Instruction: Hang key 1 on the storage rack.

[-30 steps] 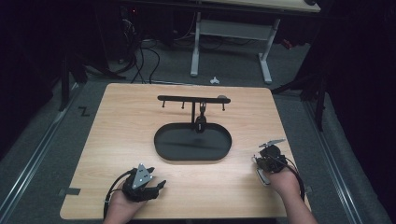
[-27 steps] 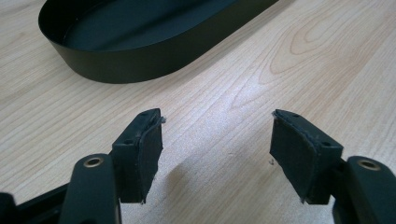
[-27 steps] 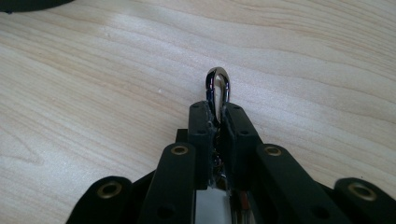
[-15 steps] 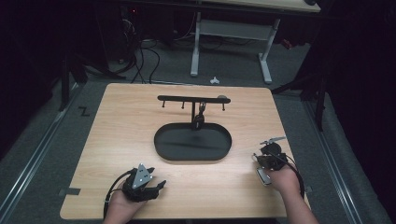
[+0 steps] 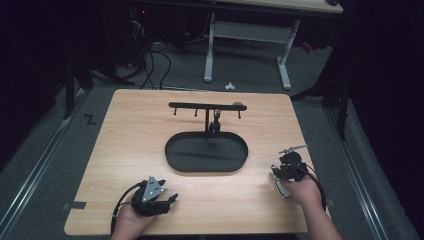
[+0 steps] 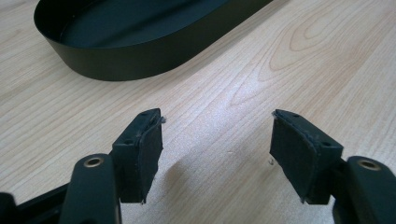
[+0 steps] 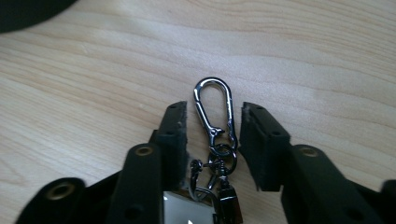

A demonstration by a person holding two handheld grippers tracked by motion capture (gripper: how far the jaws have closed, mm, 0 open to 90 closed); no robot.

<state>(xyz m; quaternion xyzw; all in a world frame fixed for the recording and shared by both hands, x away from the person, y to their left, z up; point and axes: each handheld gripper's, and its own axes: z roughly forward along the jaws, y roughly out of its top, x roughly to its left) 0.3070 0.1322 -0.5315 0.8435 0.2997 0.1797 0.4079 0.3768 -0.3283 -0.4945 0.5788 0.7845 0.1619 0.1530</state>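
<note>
Glossy metal keychain clip (image 7: 214, 108), matt black tray (image 6: 140, 51), pale wood-grain table (image 5: 130, 130)

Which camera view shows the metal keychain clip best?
The right gripper view: the silver carabiner clip lies on the table between the right gripper's parted jaws, its swivel ring plain. The jaws have just been opening and do not press it. The high view gives a faint glint ahead of that gripper; the left gripper view gives nothing of it.

Oval black tray (image 6: 140, 60), cut off by the top edge of the left gripper view. Key clip (image 7: 214, 112), its lower part cut off by the bottom edge of the right gripper view; the shiny piece (image 7: 187, 210) below it too cropped to identify. Small dark thing (image 5: 215, 125) hanging on the rack (image 5: 207, 106), too small to tell. Pale item (image 5: 230, 86) on the floor, too small to tell
</note>
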